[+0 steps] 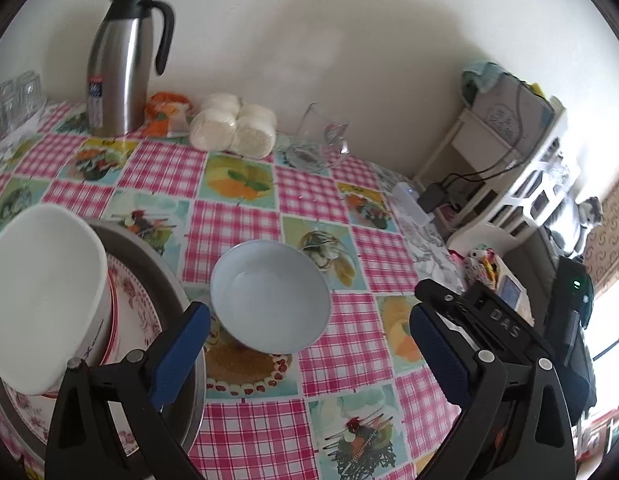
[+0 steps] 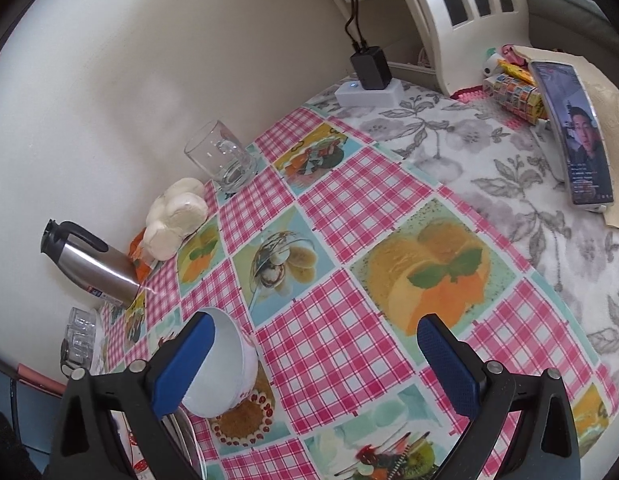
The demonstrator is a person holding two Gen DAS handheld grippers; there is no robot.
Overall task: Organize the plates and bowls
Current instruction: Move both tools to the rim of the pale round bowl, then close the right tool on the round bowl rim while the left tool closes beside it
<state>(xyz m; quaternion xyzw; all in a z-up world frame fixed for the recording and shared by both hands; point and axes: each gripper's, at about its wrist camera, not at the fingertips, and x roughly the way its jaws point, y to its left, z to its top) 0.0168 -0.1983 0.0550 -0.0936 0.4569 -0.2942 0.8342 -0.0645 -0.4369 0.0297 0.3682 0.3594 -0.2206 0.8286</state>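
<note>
Both grippers wide open and empty over the checked table.

The blue bowl (image 1: 269, 294) sits alone between the left gripper (image 1: 309, 356) fingers, beside the tray (image 1: 165, 292) rim holding the plate (image 1: 135, 312) and white bowl (image 1: 45, 292). Bare cloth (image 2: 349, 320) lies under the right gripper (image 2: 315, 364).

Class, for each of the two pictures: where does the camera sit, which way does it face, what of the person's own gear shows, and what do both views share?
Left wrist: sits on the left gripper, facing the wall across the table; its open blue-padded fingers frame the pale blue bowl; the right gripper shows too.
Right wrist: sits on the right gripper, facing the table's far corner; its open fingers show.
Shared: bowl, steel jug, glass mug.
</note>
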